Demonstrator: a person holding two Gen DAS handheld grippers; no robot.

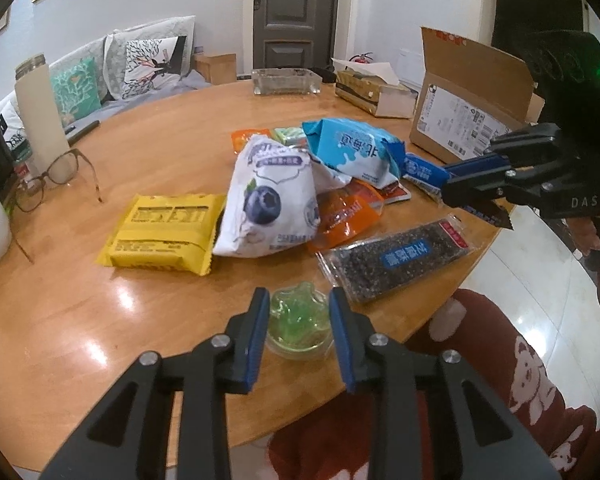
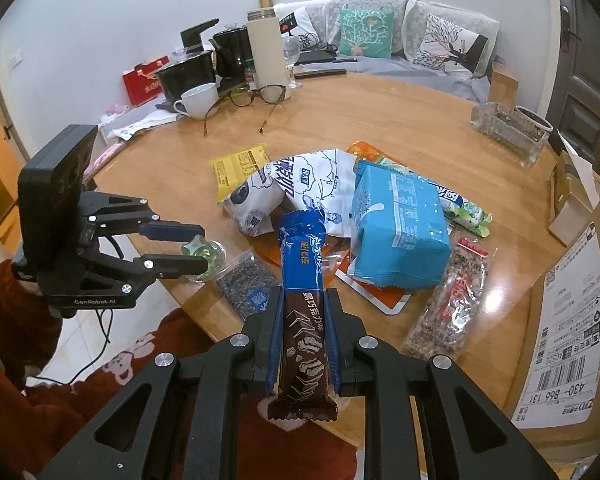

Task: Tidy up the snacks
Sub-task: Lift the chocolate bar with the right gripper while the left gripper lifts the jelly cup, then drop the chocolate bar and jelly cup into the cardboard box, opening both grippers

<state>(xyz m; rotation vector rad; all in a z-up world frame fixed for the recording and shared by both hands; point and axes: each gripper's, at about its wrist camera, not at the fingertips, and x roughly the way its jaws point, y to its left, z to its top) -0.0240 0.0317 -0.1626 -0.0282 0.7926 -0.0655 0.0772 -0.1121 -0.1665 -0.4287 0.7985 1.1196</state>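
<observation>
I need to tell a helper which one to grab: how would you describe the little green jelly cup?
On the round wooden table, look at the near edge, in front of the snack pile. The jelly cup sits between the left gripper fingers: small, clear, green, unlike the flat wrappers.

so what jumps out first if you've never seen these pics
The right gripper is shut on a blue and brown wafer bar, held above the table edge. The left gripper grips a small green jelly cup near the front edge. Behind both, a heap of snack bags covers mid-table.
</observation>
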